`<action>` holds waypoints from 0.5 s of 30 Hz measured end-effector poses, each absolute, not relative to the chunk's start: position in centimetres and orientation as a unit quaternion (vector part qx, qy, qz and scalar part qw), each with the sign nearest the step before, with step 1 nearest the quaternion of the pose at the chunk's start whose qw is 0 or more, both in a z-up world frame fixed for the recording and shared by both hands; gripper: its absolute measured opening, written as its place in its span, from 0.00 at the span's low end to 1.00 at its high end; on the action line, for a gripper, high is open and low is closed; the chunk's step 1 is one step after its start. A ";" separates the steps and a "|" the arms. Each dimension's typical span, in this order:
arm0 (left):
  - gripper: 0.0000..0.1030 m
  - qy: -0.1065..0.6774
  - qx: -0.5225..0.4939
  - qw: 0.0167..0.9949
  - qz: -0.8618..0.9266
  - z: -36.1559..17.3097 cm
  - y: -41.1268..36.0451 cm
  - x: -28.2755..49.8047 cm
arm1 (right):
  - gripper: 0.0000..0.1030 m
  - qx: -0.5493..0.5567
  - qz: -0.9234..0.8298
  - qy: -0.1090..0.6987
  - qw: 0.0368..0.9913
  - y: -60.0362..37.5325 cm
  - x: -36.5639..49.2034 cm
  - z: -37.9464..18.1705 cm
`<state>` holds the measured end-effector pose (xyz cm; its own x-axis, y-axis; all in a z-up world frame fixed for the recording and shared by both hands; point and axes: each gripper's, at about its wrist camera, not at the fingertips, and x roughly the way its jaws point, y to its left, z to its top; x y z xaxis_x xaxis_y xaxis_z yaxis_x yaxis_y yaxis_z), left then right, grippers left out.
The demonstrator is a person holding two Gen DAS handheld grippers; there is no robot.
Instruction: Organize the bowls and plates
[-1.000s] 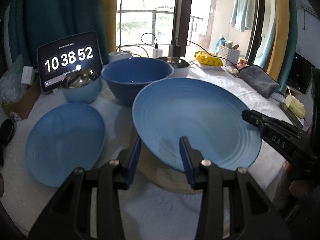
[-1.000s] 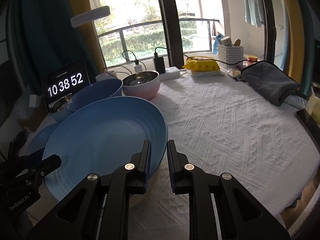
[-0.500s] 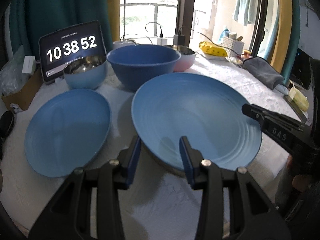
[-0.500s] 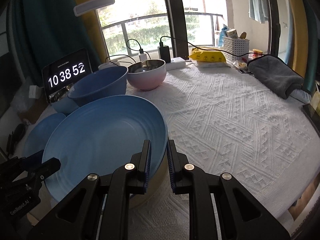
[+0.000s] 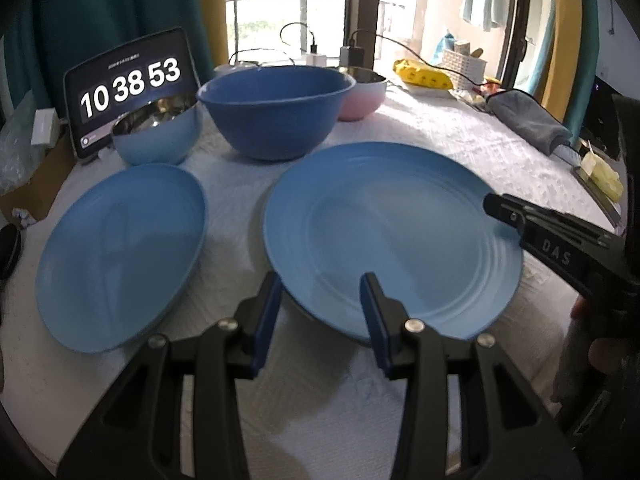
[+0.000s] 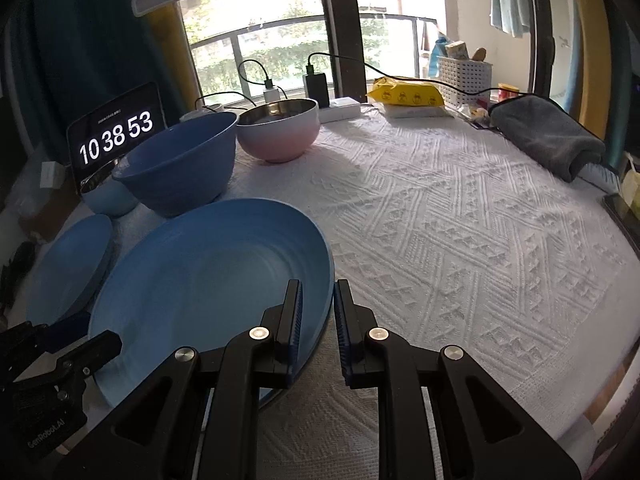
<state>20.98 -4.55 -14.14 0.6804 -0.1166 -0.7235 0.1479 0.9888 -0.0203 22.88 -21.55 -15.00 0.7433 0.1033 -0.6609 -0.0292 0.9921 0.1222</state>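
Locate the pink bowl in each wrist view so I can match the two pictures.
Left wrist view: the pink bowl sits upper centre-right, mostly hidden behind the dark blue bowl.
Right wrist view: the pink bowl is in full sight, upper centre-left, just right of the dark blue bowl.
Shared landmark: the clock tablet reading 10 38 53, at the left in both.

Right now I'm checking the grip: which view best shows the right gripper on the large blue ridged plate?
Right wrist view: the right gripper straddles the large blue ridged plate's rim. Left wrist view shows only one finger from the side.
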 end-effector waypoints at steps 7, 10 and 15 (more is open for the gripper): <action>0.44 0.391 0.007 0.918 -0.064 -13.6 -3.7 21.0 | 0.17 0.047 0.031 0.354 0.933 -21.4 22.9 -15.0; 0.44 0.392 -0.002 0.918 -0.063 -13.6 -3.2 21.1 | 0.19 0.044 0.029 0.359 0.932 -21.3 23.1 -15.3; 0.44 0.393 -0.017 0.917 -0.073 -13.7 -2.5 21.2 | 0.23 0.039 0.030 0.367 0.929 -20.9 23.6 -16.6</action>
